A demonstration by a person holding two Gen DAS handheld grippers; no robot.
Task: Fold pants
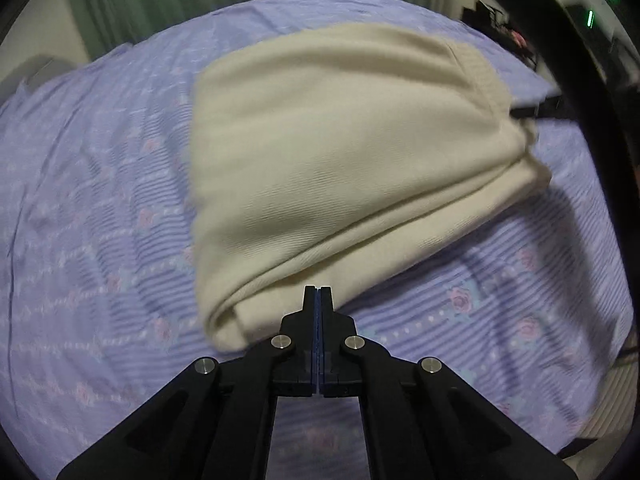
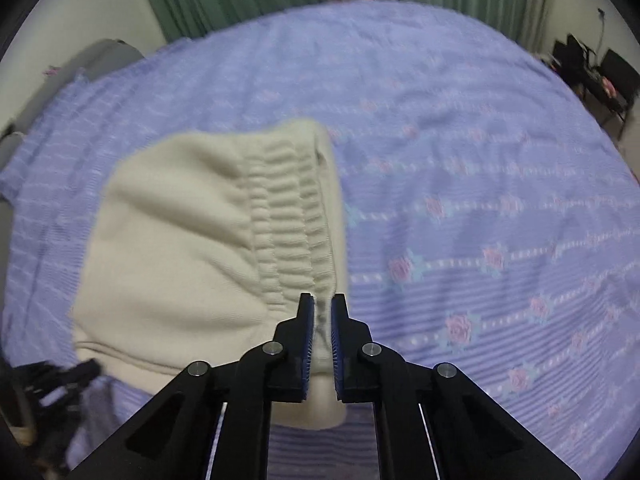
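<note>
Left wrist view: my left gripper (image 1: 319,289) has its fingers clenched together, seemingly pinching the near folded edge of the cream pants (image 1: 340,152), which lie doubled over mid-bed; I judge this keeps the layers aligned. Bare purple bedspread (image 1: 100,200) stretches away to the left.

Right wrist view: my right gripper (image 2: 322,300) grips the waistband (image 2: 296,208) corner between slightly parted fingers. Wide bare bed reaches toward the far edge.
</note>
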